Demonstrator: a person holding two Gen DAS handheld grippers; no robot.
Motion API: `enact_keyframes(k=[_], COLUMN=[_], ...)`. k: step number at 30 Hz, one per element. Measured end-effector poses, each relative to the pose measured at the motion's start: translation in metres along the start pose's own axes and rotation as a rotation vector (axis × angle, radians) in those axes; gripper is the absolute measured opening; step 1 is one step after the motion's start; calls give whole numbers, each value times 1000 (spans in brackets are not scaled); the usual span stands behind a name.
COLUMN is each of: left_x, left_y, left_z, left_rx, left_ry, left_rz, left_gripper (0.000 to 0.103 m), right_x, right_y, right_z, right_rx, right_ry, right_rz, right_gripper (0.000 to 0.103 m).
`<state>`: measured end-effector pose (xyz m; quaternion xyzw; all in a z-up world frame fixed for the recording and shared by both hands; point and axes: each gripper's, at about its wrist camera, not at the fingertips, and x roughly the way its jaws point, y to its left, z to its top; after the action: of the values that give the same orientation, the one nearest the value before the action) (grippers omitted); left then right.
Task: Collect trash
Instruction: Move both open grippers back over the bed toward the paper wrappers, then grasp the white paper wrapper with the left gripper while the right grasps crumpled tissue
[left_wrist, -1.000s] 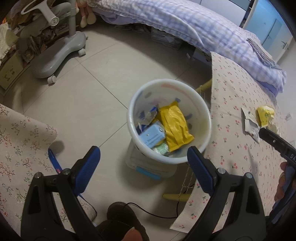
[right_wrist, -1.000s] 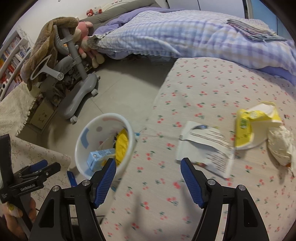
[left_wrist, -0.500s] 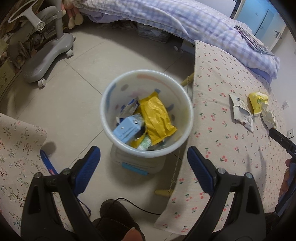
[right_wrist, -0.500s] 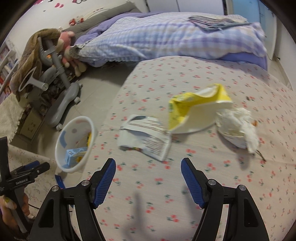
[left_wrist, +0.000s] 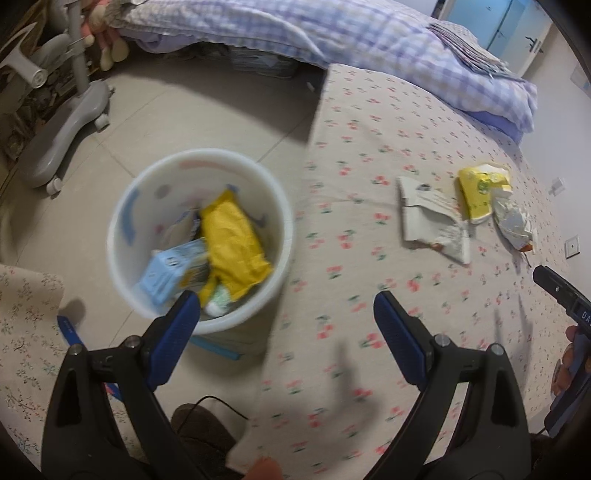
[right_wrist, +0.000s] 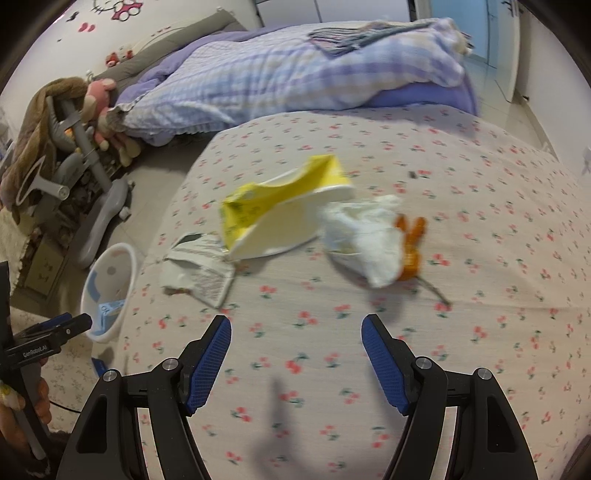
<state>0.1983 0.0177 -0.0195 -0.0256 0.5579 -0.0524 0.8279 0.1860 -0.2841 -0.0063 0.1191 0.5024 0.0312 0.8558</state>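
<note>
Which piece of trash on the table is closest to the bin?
The white printed wrapper. It lies on the side nearest the bin, while the yellow packet and the crumpled white paper lie beyond it.

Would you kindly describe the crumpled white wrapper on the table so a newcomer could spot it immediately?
Find the table under the cherry-print cloth beside the bed. Three pieces of litter lie there in a row; the white wrapper is farthest from the bin. Only it has an orange scrap poking out beside it.
</note>
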Motion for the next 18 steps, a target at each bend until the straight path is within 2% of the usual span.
enact_keyframes(k=[11, 18], left_x=[25, 39], left_y=[-68, -95], left_z=[22, 39], left_rx=[24, 9], left_ry=[11, -34], left_rz=[-73, -137], left_gripper=[95, 94], right_x=[-14, -13], right_y=[-49, -69], right_z=[8, 17], right_rx=[61, 111], right_ry=[-22, -32], right_rz=[-63, -78], right_gripper=[75, 76])
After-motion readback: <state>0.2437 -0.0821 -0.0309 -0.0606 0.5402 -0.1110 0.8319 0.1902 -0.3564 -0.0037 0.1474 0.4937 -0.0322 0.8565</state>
